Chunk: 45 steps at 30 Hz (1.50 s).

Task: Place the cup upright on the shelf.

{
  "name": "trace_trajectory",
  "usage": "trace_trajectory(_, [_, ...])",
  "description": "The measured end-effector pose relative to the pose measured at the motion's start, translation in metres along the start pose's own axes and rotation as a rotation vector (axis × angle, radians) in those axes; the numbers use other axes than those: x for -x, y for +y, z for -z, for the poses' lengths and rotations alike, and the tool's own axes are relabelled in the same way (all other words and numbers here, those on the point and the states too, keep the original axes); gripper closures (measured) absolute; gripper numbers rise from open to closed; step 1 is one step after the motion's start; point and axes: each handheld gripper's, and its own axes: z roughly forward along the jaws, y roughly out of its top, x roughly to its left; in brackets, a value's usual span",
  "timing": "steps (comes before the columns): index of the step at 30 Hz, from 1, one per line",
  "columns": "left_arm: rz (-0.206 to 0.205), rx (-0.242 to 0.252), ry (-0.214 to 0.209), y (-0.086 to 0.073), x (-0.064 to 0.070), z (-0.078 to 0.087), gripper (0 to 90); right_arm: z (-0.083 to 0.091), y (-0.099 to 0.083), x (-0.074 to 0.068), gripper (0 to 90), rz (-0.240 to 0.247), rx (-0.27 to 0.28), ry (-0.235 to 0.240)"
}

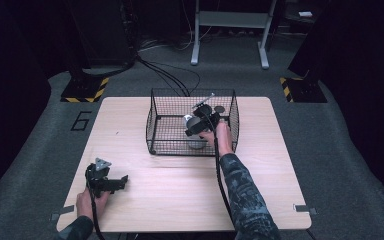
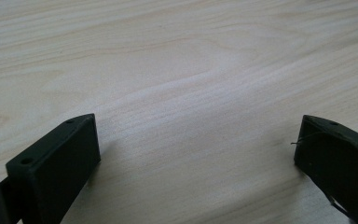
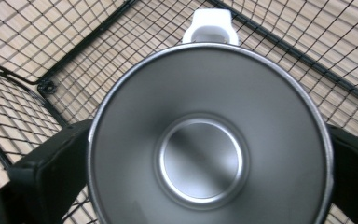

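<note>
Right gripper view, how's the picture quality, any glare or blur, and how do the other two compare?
Right gripper view: the metal cup is sharp, with soft streaky reflections on its base and no harsh glare. Left gripper view: even light on the table, faint shadows beside the open jaws, far grain slightly soft. High view: the surroundings are dark, and the wire basket and right gripper look small and grainy.

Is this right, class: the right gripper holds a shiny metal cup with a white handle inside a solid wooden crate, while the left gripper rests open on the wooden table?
One detail is wrong. The shiny metal cup sits in a black wire mesh basket, not a wooden crate, as the high view shows. The right gripper does hold it, and the left gripper rests open on the wooden table.
</note>
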Motion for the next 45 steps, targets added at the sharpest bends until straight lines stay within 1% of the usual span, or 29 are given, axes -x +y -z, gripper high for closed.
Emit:
trace_trajectory(1, [0.000,0.000,0.000,0.000,0.000,0.000,0.0,0.001,0.000,0.000,0.0,-0.020,0.018,-0.004])
trace_trajectory(2, [0.000,0.000,0.000,0.000,0.000,0.000,0.0,0.004,0.000,0.001,0.0,-0.021,0.020,-0.003])
trace_trajectory(4, [-0.001,-0.001,0.000,0.000,0.000,0.000,0.0,0.010,-0.001,0.002,0.0,-0.016,0.047,-0.005])
trace_trajectory(5, [0.001,-0.001,0.000,0.000,0.000,0.000,0.0,0.013,-0.001,0.001,0.0,-0.024,0.055,-0.009])
trace_trajectory(7, [0.000,-0.001,0.000,0.000,0.000,0.000,0.0,0.020,-0.002,0.000,0.0,-0.005,0.082,-0.008])
trace_trajectory(10, [0.000,0.000,0.000,0.000,0.000,0.000,0.0,0.035,-0.003,-0.002,0.0,0.006,0.114,-0.006])
trace_trajectory(13, [0.000,-0.001,0.000,0.000,0.000,0.000,0.0,0.051,-0.006,-0.006,0.0,0.024,0.132,0.003])
trace_trajectory(14, [0.001,0.000,0.000,0.000,0.000,0.000,0.0,0.057,-0.007,-0.007,0.0,0.038,0.133,0.006])
trace_trajectory(15, [0.001,0.000,0.000,0.000,0.000,0.000,0.0,0.063,-0.009,-0.010,0.0,0.032,0.137,0.005])
trace_trajectory(16, [0.000,-0.001,0.000,0.000,0.000,0.000,0.0,0.069,-0.011,-0.011,0.0,0.055,0.147,0.004])
trace_trajectory(18, [0.001,0.000,0.000,0.000,0.000,0.000,0.0,0.081,-0.015,-0.015,0.0,0.068,0.157,0.000])
trace_trajectory(20, [0.001,0.000,0.000,0.000,0.000,0.000,0.0,0.093,-0.020,-0.019,0.0,0.094,0.170,-0.006])
trace_trajectory(21, [0.000,-0.001,0.000,0.000,0.000,0.000,0.0,0.098,-0.023,-0.022,0.0,0.089,0.176,-0.007])
trace_trajectory(22, [-0.002,-0.008,-0.004,0.000,0.000,0.001,0.0,0.104,-0.026,-0.023,0.0,0.109,0.190,-0.012])
trace_trajectory(23, [-0.001,-0.006,-0.003,0.000,0.000,0.000,0.0,0.109,-0.029,-0.025,0.0,0.117,0.194,-0.013])
trace_trajectory(25, [-0.001,-0.007,-0.003,0.000,0.000,0.000,0.0,0.117,-0.038,-0.029,0.0,0.112,0.206,-0.017])
trace_trajectory(26, [-0.001,-0.006,-0.003,0.000,0.000,0.000,0.0,0.122,-0.042,-0.029,0.0,0.129,0.210,-0.021])
trace_trajectory(28, [-0.001,-0.006,-0.003,0.000,0.000,0.000,0.0,0.130,-0.052,-0.031,0.0,0.126,0.218,-0.026])
trace_trajectory(29, [0.000,-0.002,0.000,0.000,0.000,0.000,0.0,0.132,-0.056,-0.032,0.0,0.132,0.216,-0.031])
trace_trajectory(30, [0.001,-0.001,-0.002,0.000,0.000,0.000,0.0,0.135,-0.061,-0.033,0.0,0.127,0.221,-0.037])
trace_trajectory(31, [0.001,-0.001,0.000,0.000,0.000,0.000,0.0,0.139,-0.067,-0.032,0.0,0.139,0.221,-0.039])
trace_trajectory(32, [0.000,-0.001,0.000,0.000,0.000,0.000,0.0,0.141,-0.072,-0.033,0.0,0.129,0.225,-0.042])
trace_trajectory(34, [0.000,0.000,0.000,0.000,0.000,0.000,0.0,0.146,-0.084,-0.032,0.0,0.140,0.233,-0.057])
trace_trajectory(36, [0.000,0.000,-0.001,0.000,0.000,0.000,0.0,0.150,-0.096,-0.032,0.0,0.133,0.228,-0.068])
trace_trajectory(37, [0.000,0.000,-0.001,0.000,0.000,0.000,0.0,0.152,-0.102,-0.031,0.0,0.126,0.236,-0.077])
trace_trajectory(41, [0.000,0.000,-0.001,0.000,0.000,0.000,0.0,0.159,-0.127,-0.026,0.0,0.121,0.236,-0.111])
trace_trajectory(42, [0.007,0.005,0.000,0.000,0.000,0.000,0.0,0.160,-0.134,-0.025,0.0,0.096,0.241,-0.122])
trace_trajectory(43, [0.012,0.008,0.001,0.000,0.001,-0.001,0.0,0.160,-0.141,-0.023,0.0,0.096,0.241,-0.133])
trace_trajectory(45, [0.011,0.008,0.001,0.000,0.001,0.000,0.0,0.160,-0.157,-0.019,0.0,0.077,0.233,-0.154])
